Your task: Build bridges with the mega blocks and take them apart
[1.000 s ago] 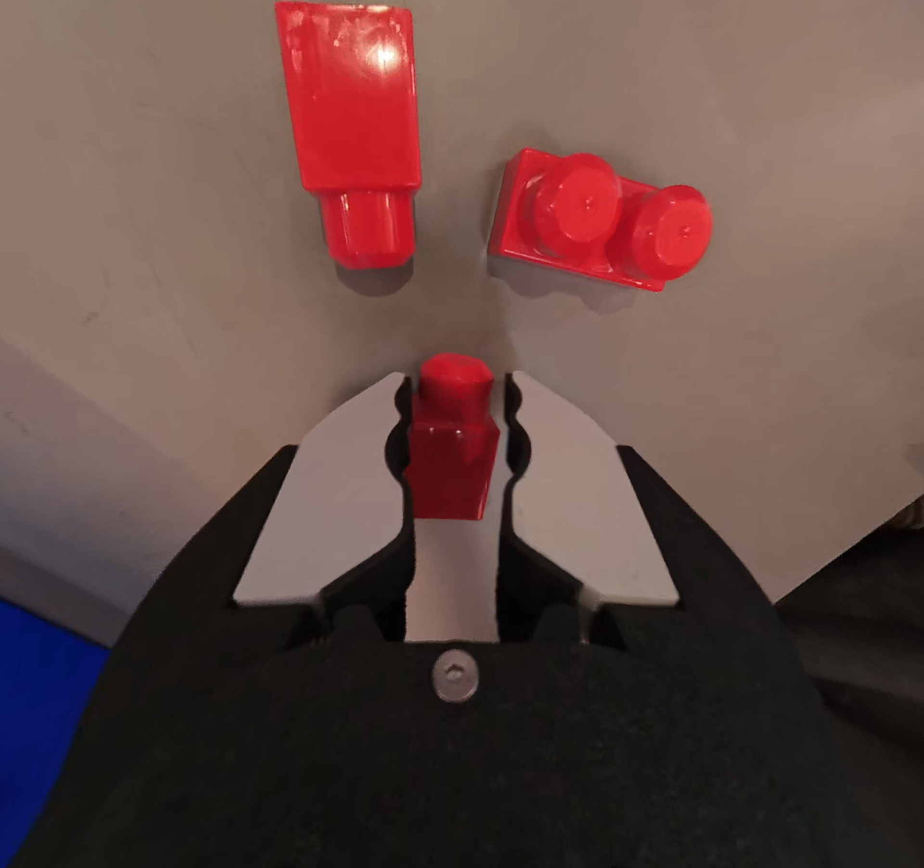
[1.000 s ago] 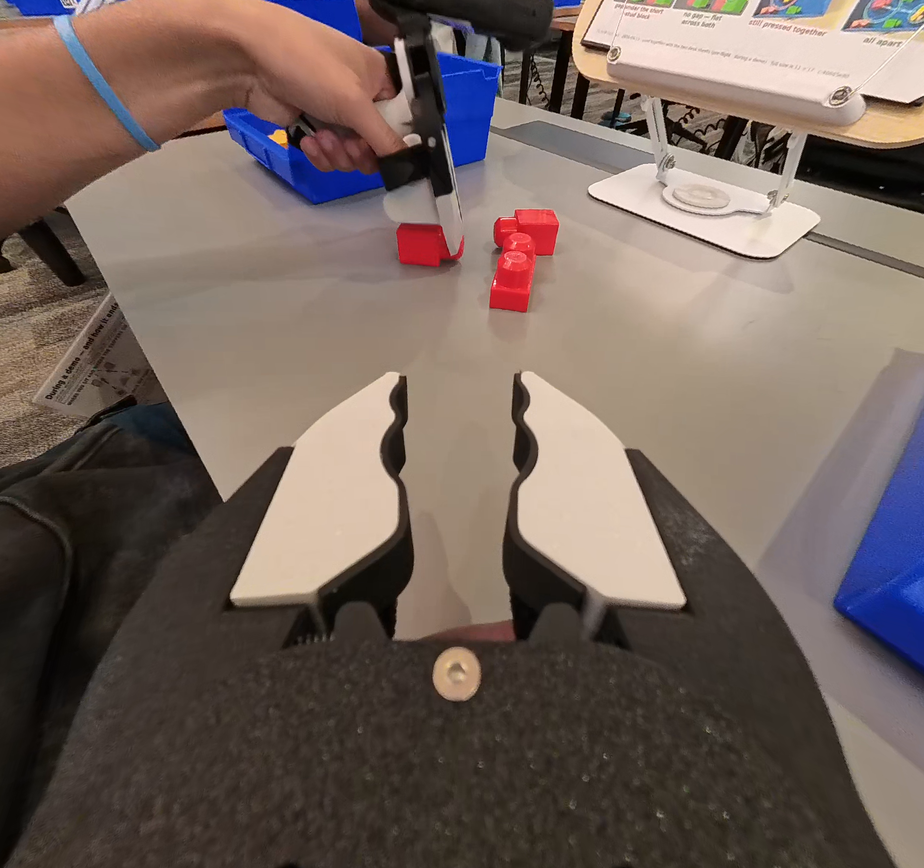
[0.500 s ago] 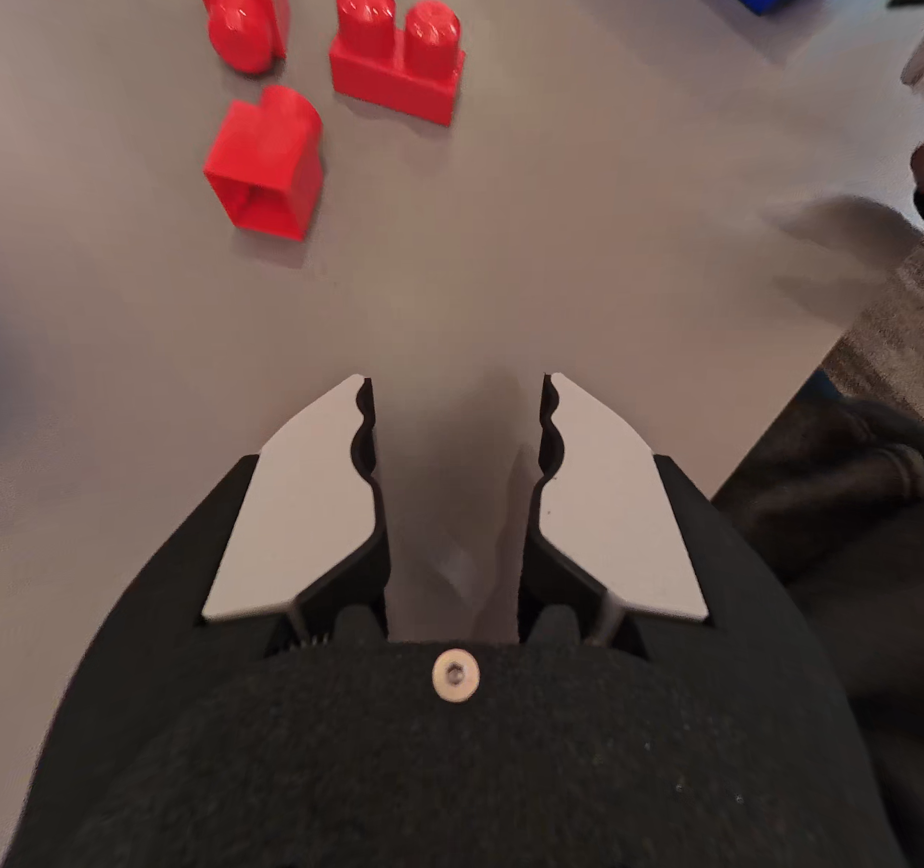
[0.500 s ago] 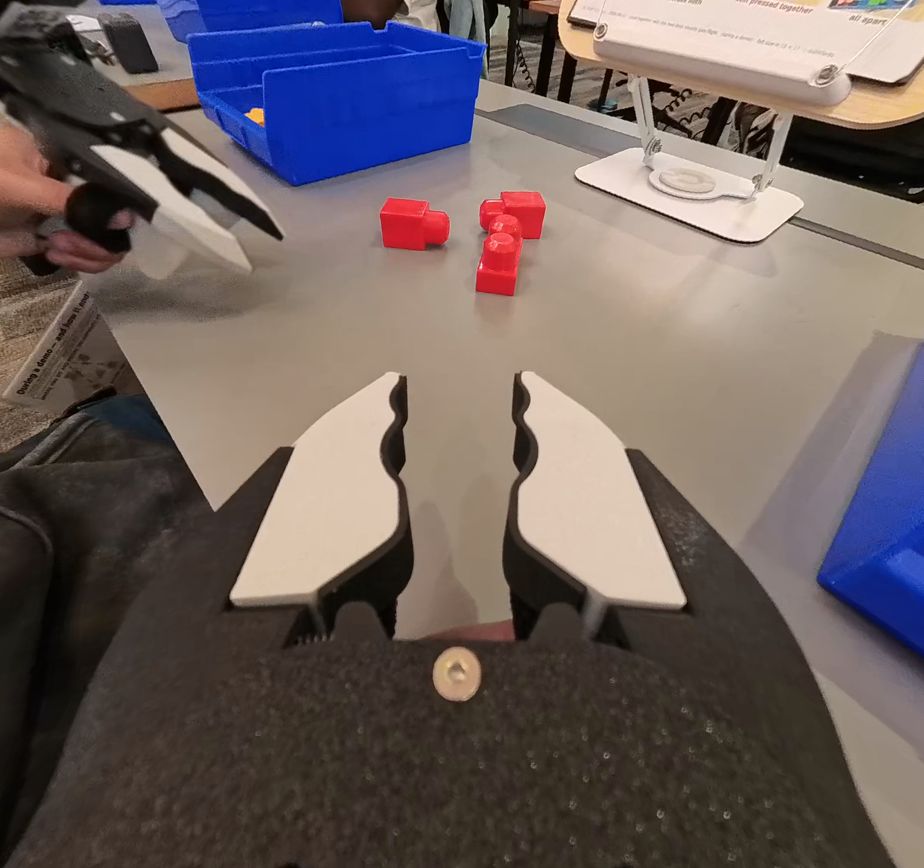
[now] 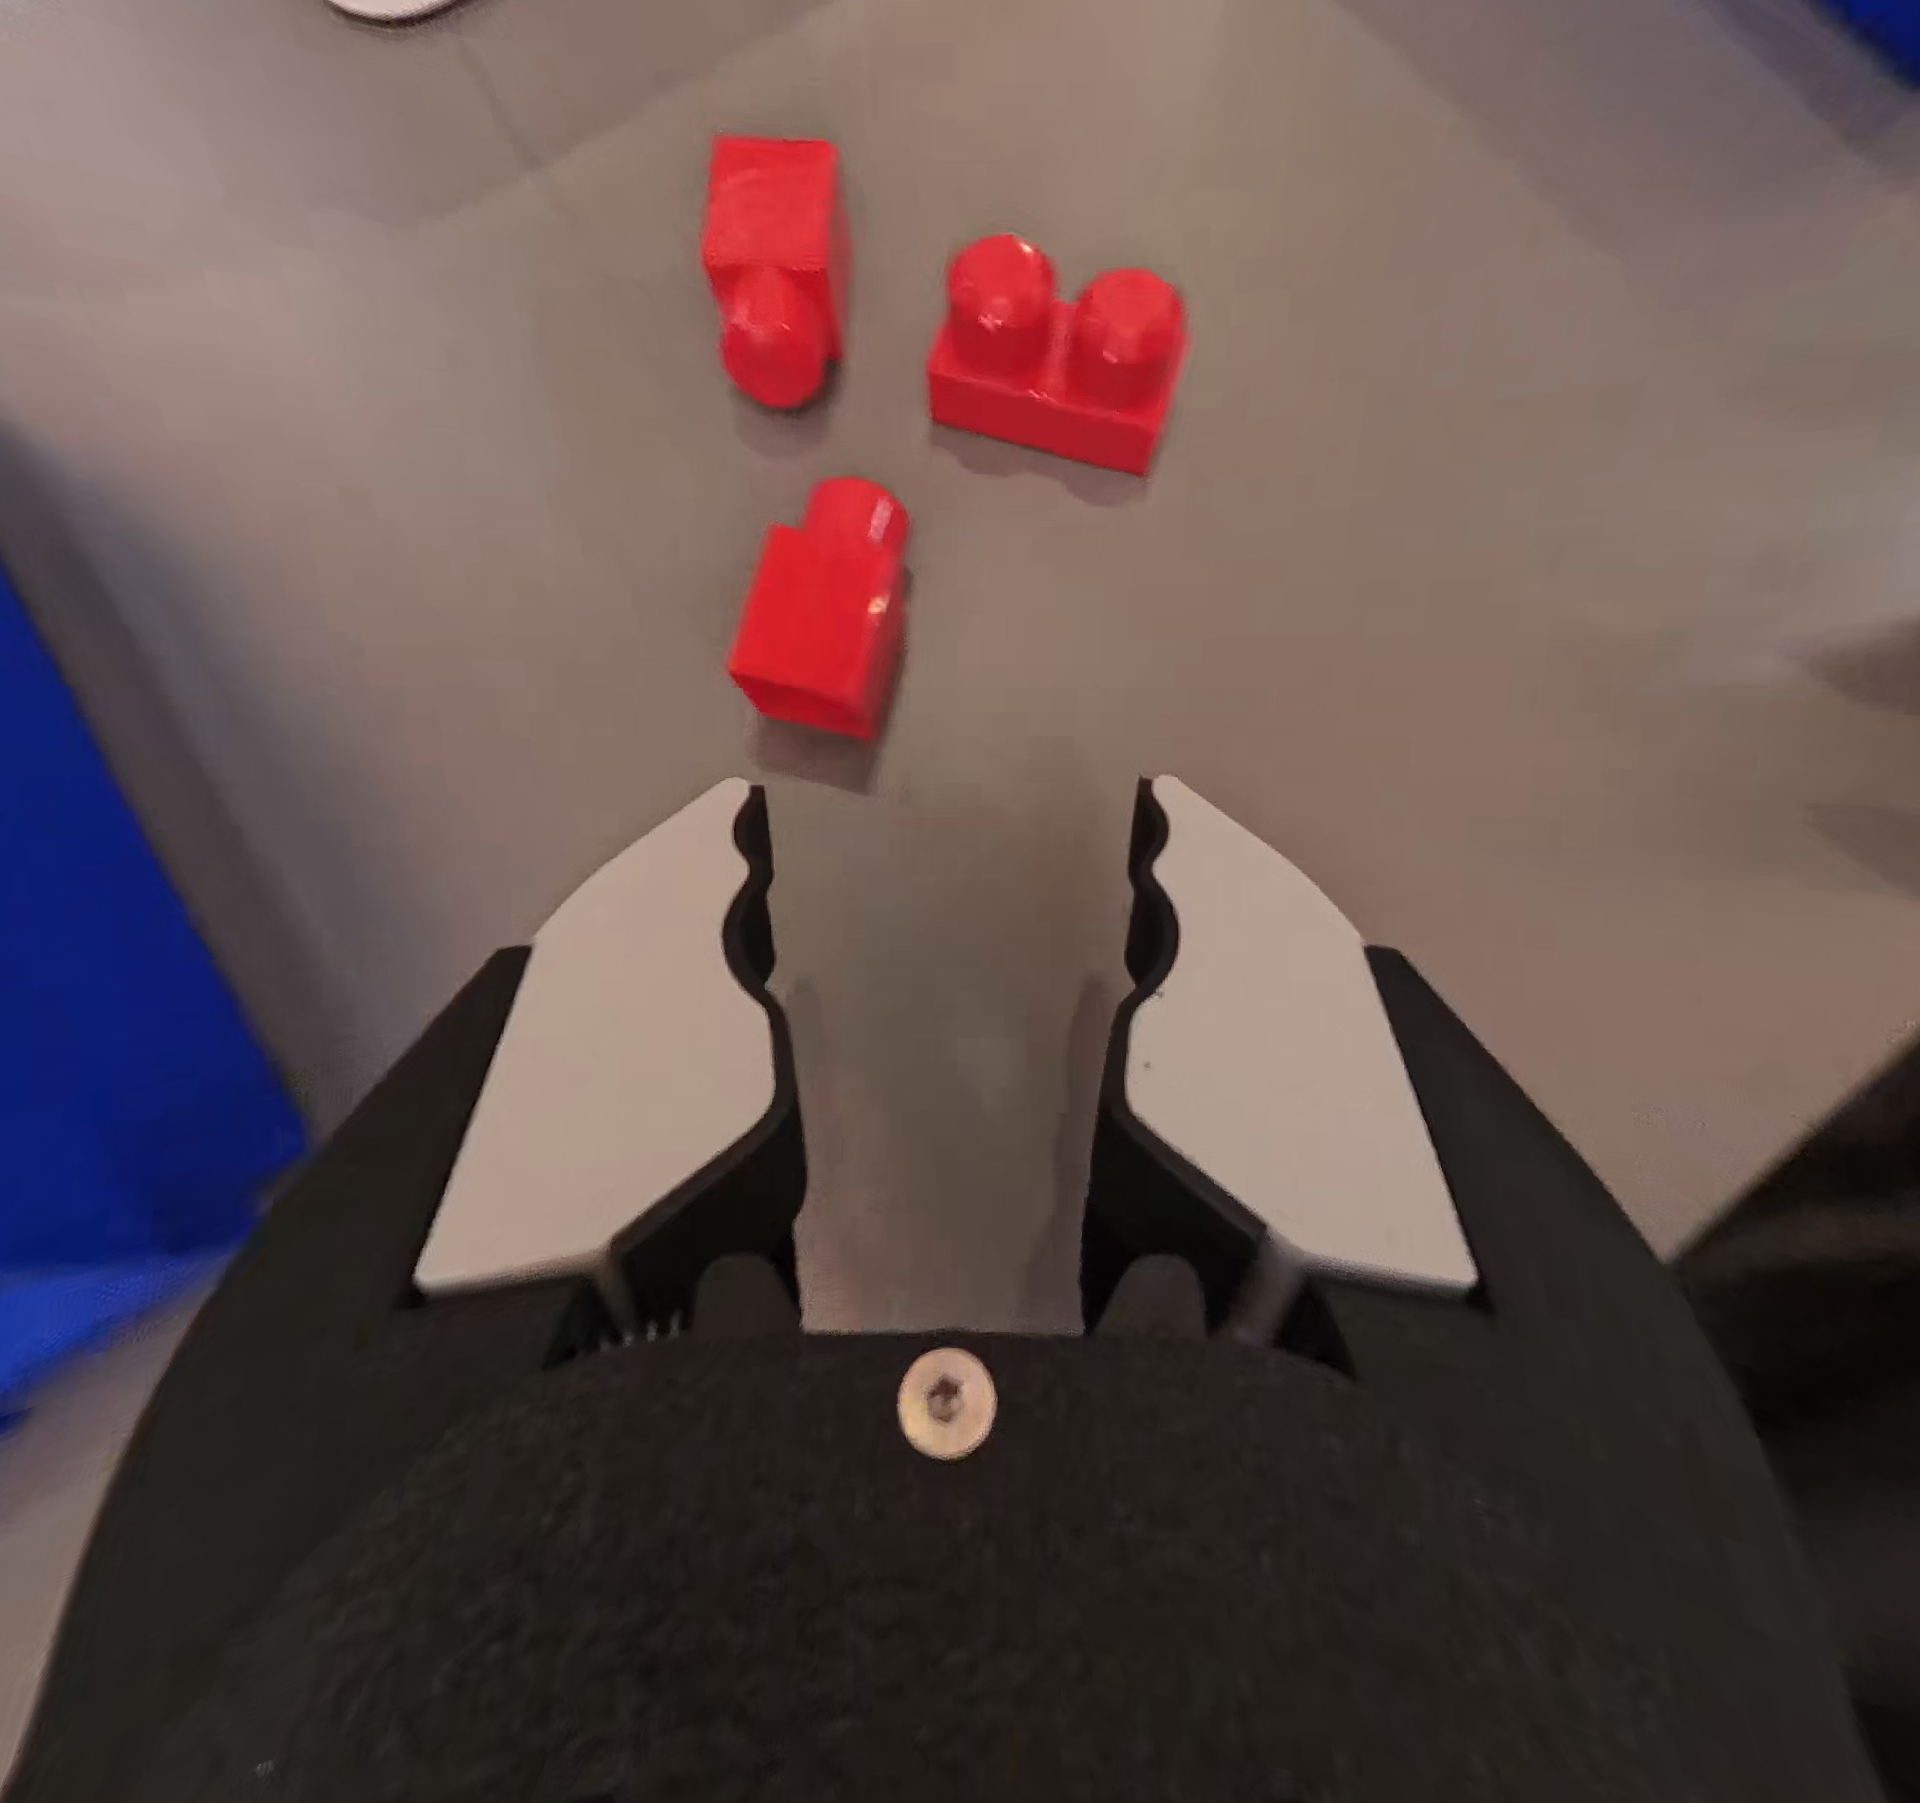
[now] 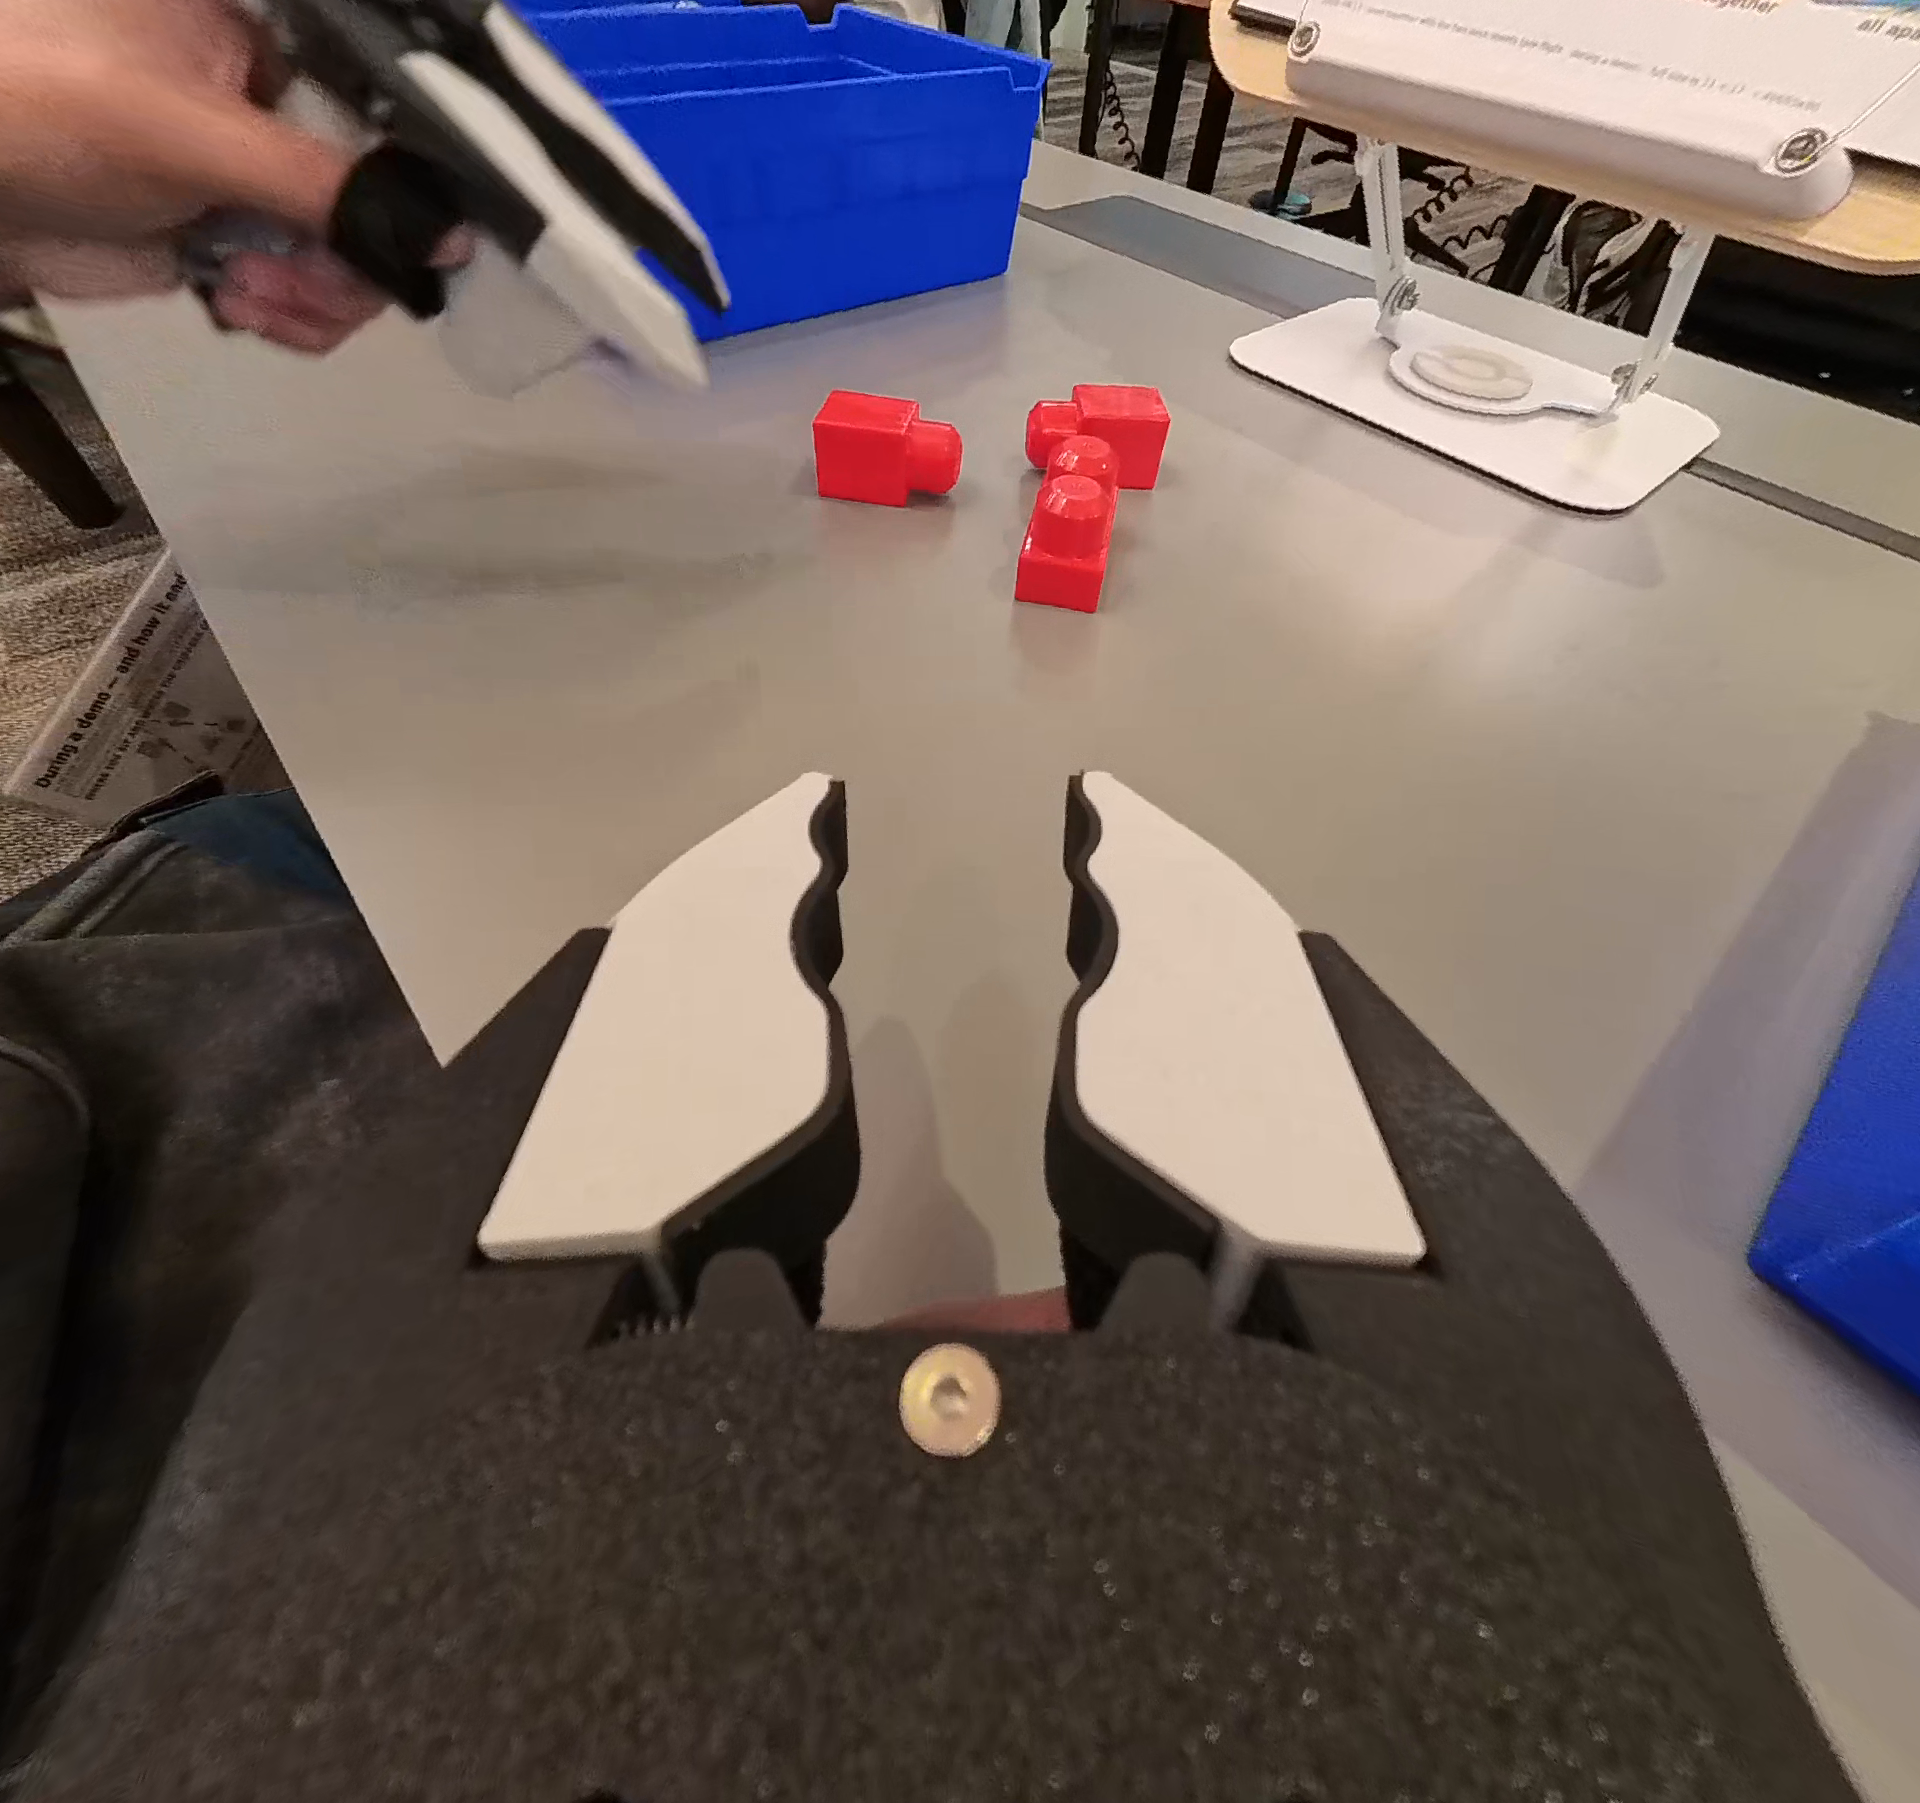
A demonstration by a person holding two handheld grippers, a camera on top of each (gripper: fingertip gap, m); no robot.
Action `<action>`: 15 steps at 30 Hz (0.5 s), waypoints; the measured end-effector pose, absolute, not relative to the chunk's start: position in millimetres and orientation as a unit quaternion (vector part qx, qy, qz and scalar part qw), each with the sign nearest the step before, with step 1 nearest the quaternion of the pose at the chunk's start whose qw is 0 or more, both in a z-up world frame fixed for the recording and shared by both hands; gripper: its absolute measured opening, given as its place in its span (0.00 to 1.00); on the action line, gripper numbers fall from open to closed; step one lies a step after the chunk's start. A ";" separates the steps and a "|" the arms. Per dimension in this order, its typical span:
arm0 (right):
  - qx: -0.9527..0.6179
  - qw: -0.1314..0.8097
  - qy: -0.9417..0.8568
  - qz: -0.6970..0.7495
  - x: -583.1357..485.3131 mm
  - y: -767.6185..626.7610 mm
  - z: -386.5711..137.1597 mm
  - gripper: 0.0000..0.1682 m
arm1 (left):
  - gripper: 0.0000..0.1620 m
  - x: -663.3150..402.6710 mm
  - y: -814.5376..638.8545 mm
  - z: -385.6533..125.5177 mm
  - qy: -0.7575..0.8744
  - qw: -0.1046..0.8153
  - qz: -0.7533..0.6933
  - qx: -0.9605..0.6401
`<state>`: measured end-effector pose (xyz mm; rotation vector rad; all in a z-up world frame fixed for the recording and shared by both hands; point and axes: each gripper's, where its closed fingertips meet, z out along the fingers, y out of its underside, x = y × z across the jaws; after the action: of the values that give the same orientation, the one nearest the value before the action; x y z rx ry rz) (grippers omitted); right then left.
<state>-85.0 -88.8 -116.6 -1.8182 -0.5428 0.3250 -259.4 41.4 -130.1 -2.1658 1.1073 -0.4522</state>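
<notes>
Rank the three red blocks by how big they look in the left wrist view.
1. Two-stud block, widest.
2. Nearer one-stud block and farther one-stud block: they look alike; the nearer one seems slightly bigger, likely only because it lies closer to the camera.

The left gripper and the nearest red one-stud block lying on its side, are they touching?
Apart. The left wrist view shows bare grey table between the open left gripper and the red one-stud block.
</notes>
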 end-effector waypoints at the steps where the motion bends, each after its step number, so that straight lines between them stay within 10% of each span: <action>1: -0.776 0.571 -0.232 0.136 -84.6 -88.7 -117.0 0.24 | 0.41 -256.7 53.5 -126.9 0.430 0.320 -0.150 -0.830; 15: -0.778 0.573 -0.224 0.129 -72.3 -89.7 -117.6 0.24 | 0.39 -193.6 144.6 -117.2 0.494 0.220 -0.048 -0.840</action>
<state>-72.3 -89.7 -117.6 -1.8242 -0.5253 0.3033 -193.6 144.6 -117.2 -2.3239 1.3651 -0.1339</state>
